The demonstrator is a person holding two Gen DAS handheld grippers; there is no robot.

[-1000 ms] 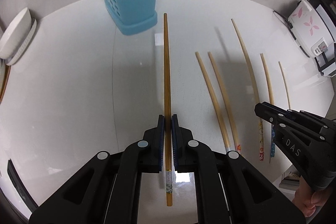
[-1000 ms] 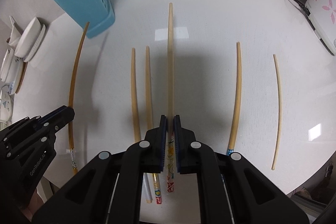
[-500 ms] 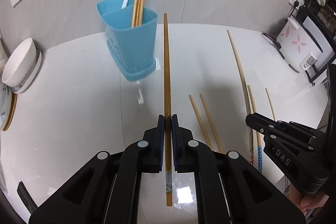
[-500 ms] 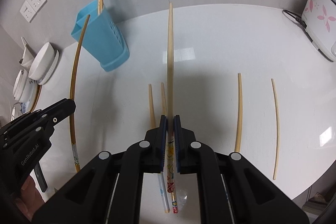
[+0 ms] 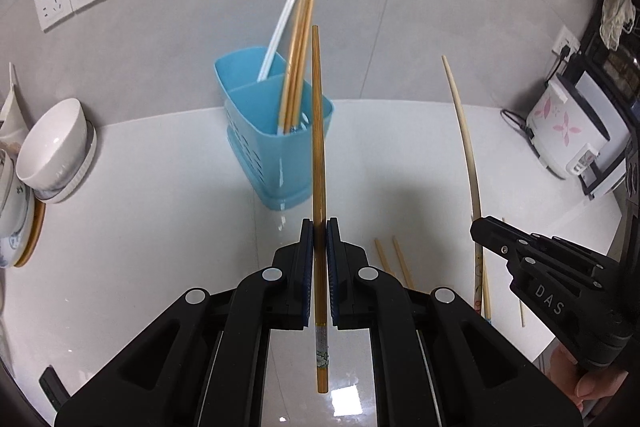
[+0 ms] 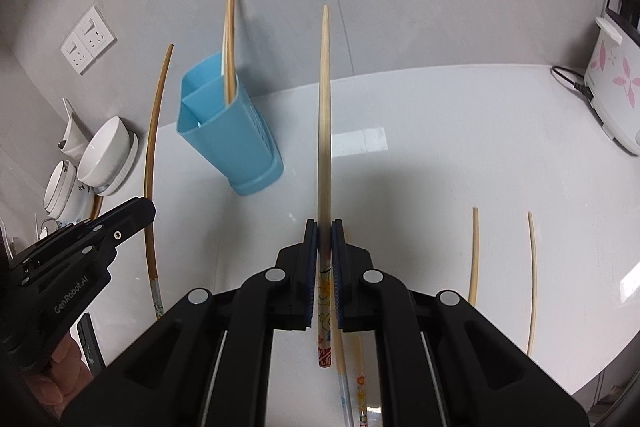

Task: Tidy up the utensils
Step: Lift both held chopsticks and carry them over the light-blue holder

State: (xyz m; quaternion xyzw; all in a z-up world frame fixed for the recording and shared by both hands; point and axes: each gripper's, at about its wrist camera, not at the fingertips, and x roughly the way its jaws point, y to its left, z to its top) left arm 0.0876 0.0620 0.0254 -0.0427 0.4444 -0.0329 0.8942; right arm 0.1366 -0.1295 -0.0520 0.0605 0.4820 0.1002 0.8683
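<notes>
1. Nearest to us, the left gripper point(image 5: 318, 239) has its fingers closed tight on a dark brown chopstick point(image 5: 318, 147), which runs straight out between the pads, its patterned butt end sticking back behind them.
2. Our right gripper point(image 6: 325, 239) is likewise clamped on a pale chopstick point(image 6: 324, 115) with a printed handle, lifted off the white table point(image 6: 460, 155) and pointing forward.
3. Just below the right gripper, two more chopsticks point(image 6: 340, 355) lie on the table, mostly hidden by the gripper body.
4. To the right of them, two pale chopsticks point(image 6: 474, 255) lie side by side, apart from each other.
5. Farther out stands the blue utensil holder point(image 5: 272, 143), upright on the table, split into two compartments; several wooden chopsticks point(image 5: 297, 63) lean in the nearer compartment and a white one point(image 5: 282, 27) in the farther.
6. In the left view, the tip of the dark brown chopstick overlaps the holder's rim; we cannot tell whether it touches.
7. Left of the holder, a white bowl point(image 5: 54, 147) sits tilted on stacked dishes by the wall.
8. At the far right stands a white rice cooker point(image 5: 568, 131) with pink flowers.
</notes>
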